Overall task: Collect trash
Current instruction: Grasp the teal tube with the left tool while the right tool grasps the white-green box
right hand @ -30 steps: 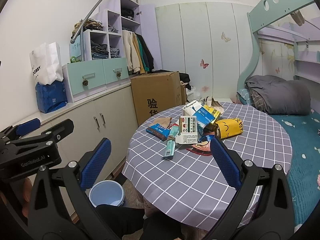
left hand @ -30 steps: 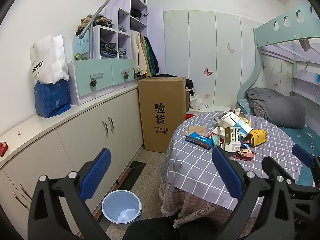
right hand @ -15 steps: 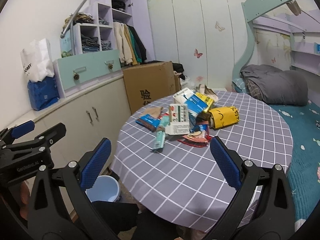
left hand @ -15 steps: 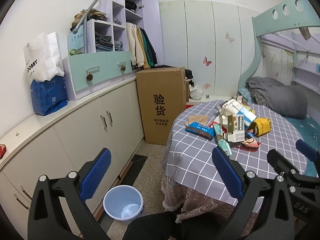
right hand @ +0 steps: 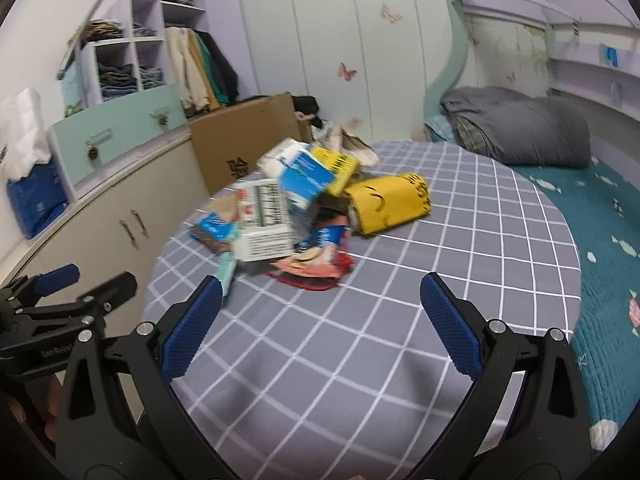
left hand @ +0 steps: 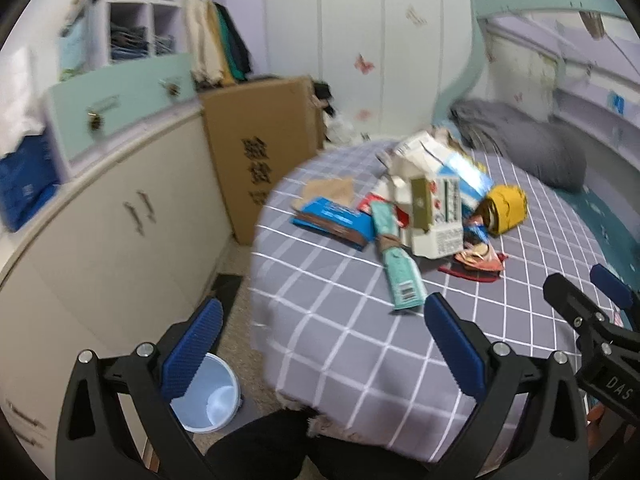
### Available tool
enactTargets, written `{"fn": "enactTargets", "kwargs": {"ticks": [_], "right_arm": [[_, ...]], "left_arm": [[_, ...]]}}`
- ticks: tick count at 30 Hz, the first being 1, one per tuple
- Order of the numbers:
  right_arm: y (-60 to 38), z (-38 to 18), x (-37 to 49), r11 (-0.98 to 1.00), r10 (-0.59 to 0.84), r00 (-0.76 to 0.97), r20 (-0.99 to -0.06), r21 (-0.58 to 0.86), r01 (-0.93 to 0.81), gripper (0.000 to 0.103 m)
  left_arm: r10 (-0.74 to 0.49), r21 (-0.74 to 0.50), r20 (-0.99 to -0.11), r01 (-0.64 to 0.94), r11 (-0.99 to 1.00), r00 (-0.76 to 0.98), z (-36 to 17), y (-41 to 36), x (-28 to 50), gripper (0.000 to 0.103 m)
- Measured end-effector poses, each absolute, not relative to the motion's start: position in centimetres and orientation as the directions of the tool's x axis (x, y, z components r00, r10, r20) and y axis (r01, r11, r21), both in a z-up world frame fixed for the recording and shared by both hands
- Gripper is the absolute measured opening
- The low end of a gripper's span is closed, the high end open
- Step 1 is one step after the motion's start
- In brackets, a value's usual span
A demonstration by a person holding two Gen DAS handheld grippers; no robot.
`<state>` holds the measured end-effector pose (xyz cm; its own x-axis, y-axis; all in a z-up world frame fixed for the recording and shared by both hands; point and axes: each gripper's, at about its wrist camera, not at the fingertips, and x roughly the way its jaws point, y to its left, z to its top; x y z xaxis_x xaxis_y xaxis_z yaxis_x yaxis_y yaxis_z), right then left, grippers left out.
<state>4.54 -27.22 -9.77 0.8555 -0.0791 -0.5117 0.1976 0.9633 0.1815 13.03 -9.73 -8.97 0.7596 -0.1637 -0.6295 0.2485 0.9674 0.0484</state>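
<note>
A heap of trash (left hand: 424, 216) lies on the round table (left hand: 344, 344) with a grey checked cloth: a white carton (left hand: 436, 216), a teal wrapper (left hand: 400, 272), a blue packet (left hand: 332, 224), a yellow bag (left hand: 506, 208), red wrappers. The heap also shows in the right wrist view (right hand: 304, 216). My left gripper (left hand: 320, 340) is open and empty above the table's near left edge. My right gripper (right hand: 320, 320) is open and empty over the cloth, short of the heap. A pale blue bin (left hand: 208, 396) stands on the floor below the left gripper.
Cream cabinets (left hand: 112, 232) line the left wall. A tall cardboard box (left hand: 260, 148) stands behind the table. A bunk bed with a grey duvet (right hand: 520, 132) and teal quilt (right hand: 600, 248) borders the table on the right.
Both grippers have moved forward and tilted down toward the table. The trash heap is now closer and larger in both views. Both stay open.
</note>
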Motion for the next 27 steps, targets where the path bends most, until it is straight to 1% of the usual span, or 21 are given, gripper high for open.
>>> {"fn": "enactTargets", "kwargs": {"ticks": [6, 7, 8, 11, 12, 13, 14, 15, 18, 24, 25, 27], "right_arm": [[-29.4, -11.3, 6.7, 0.953, -0.073, 0.824, -0.562, 0.204, 0.224, 0.097], [-29.5, -11.4, 6.9, 0.952, -0.073, 0.820, -0.567, 0.205, 0.227, 0.097], [-29.7, -11.6, 7.1, 0.951, -0.073, 0.816, -0.573, 0.206, 0.229, 0.097], [-30.3, -11.9, 7.9, 0.949, -0.067, 0.807, -0.587, 0.211, 0.232, 0.097], [-30.4, -12.0, 8.3, 0.949, -0.064, 0.802, -0.594, 0.212, 0.232, 0.097], [-30.5, -12.0, 8.5, 0.949, -0.061, 0.799, -0.598, 0.213, 0.231, 0.097], [-30.5, -12.0, 8.7, 0.949, -0.055, 0.798, -0.600, 0.217, 0.228, 0.097], [-30.5, -11.9, 9.0, 0.949, -0.041, 0.798, -0.601, 0.226, 0.219, 0.097], [-30.0, -11.8, 9.8, 0.949, 0.000, 0.796, -0.606, 0.252, 0.192, 0.097], [-27.9, -11.0, 11.9, 0.957, 0.061, 0.795, -0.604, 0.261, 0.125, 0.097], [-27.4, -10.9, 12.3, 0.959, 0.068, 0.791, -0.608, 0.258, 0.116, 0.097], [-26.4, -10.7, 13.6, 0.964, 0.078, 0.787, -0.612, 0.247, 0.097, 0.097]], "left_arm": [[-0.238, -0.017, -0.702, 0.318, 0.948, 0.672, -11.2, -13.1, 17.1, 0.098], [-0.236, -0.014, -0.710, 0.322, 0.946, 0.663, -11.6, -13.5, 17.6, 0.092], [-0.235, -0.010, -0.725, 0.332, 0.943, 0.648, -12.1, -14.0, 18.2, 0.079], [-0.248, -0.024, -0.762, 0.356, 0.934, 0.598, -13.4, -14.7, 19.5, 0.064], [-0.251, -0.028, -0.768, 0.362, 0.932, 0.588, -13.7, -14.8, 19.8, 0.060], [-0.251, -0.024, -0.771, 0.368, 0.930, 0.585, -13.9, -15.0, 20.0, 0.054], [-0.248, -0.013, -0.765, 0.371, 0.928, 0.594, -13.8, -15.1, 19.9, 0.038], [-0.256, -0.016, -0.766, 0.381, 0.924, 0.590, -13.8, -15.1, 20.0, 0.026], [-0.302, -0.060, -0.754, 0.397, 0.916, 0.584, -13.4, -14.3, 19.9, 0.025], [-0.371, -0.125, -0.666, 0.394, 0.911, 0.648, -11.5, -11.1, 18.4, 0.023], [-0.380, -0.135, -0.644, 0.390, 0.911, 0.664, -11.0, -10.3, 18.0, 0.009], [-0.383, -0.159, -0.618, 0.369, 0.916, 0.686, -10.3, -8.6, 17.6, 0.008]]}}
